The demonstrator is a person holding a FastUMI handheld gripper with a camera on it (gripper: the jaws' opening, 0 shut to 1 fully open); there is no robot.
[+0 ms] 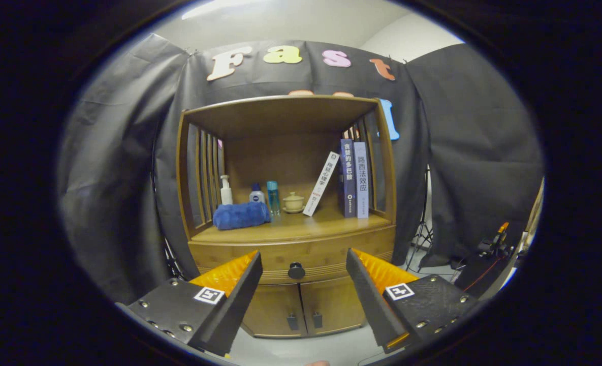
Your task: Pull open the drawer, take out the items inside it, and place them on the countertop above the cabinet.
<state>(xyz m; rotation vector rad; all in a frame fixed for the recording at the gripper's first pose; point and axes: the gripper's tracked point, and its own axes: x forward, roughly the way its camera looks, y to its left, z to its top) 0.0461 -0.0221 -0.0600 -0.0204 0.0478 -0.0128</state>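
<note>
Tongs [301, 284] of mine hung wide open and empty, the shut drawer [293, 252] well beyond them, its small round knob [296, 270] dead ahead between the fingers, which I judged hard, smooth, and the only purchase.

Cabinet [290, 254]: warm honey-brown wood with visible grain; drawer [260, 254] same tone, with a black round knob [296, 270]. Rolled towel [241, 215]: deep blue. Pump bottle [226, 191]: white. Slim bottle [273, 196]: translucent teal. Lidded cup [293, 202]: pale cream. Leaning book [321, 184]: white spine; upright books [354, 179]: dark blue and light grey-blue.
</note>
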